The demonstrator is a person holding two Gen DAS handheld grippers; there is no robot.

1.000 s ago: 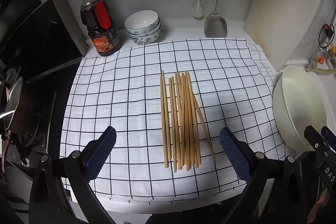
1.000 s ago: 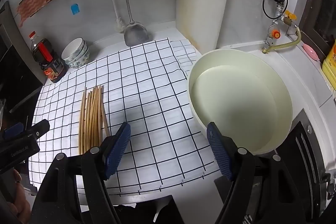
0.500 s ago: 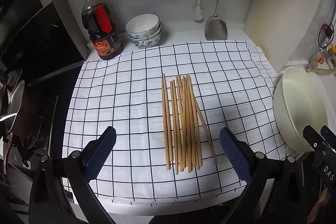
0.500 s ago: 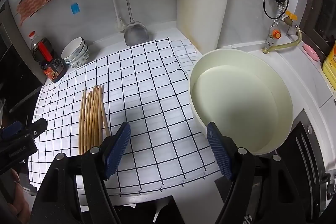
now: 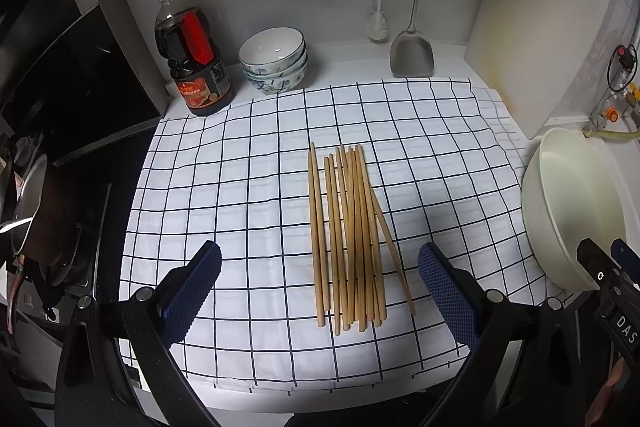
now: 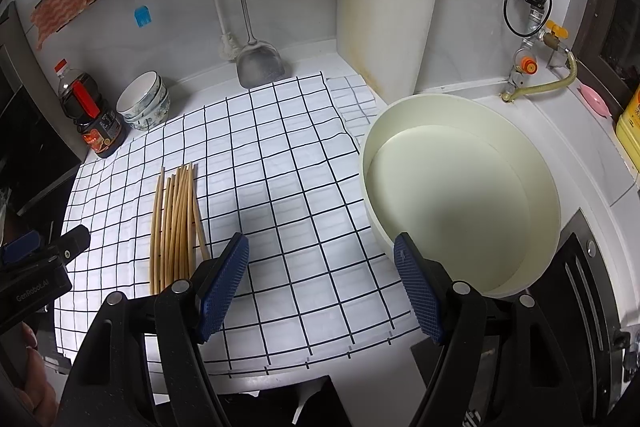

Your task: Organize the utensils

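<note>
Nothing's sorted yet: my left claw [image 5: 319,281] and right claw [image 6: 320,281] both hang released and empty, chopsticks [image 5: 348,235] loose on the bench cloth [image 5: 240,187] just ahead of the left, untouched.

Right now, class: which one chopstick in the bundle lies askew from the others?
The rightmost chopstick of the bundle: it slants outward toward the cream basin, while the others lie nearly parallel.

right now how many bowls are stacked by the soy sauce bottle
3, it seems: one nested stack of bowls at the back of the counter, just right of the soy sauce bottle. Another could be hidden inside the stack.
</note>
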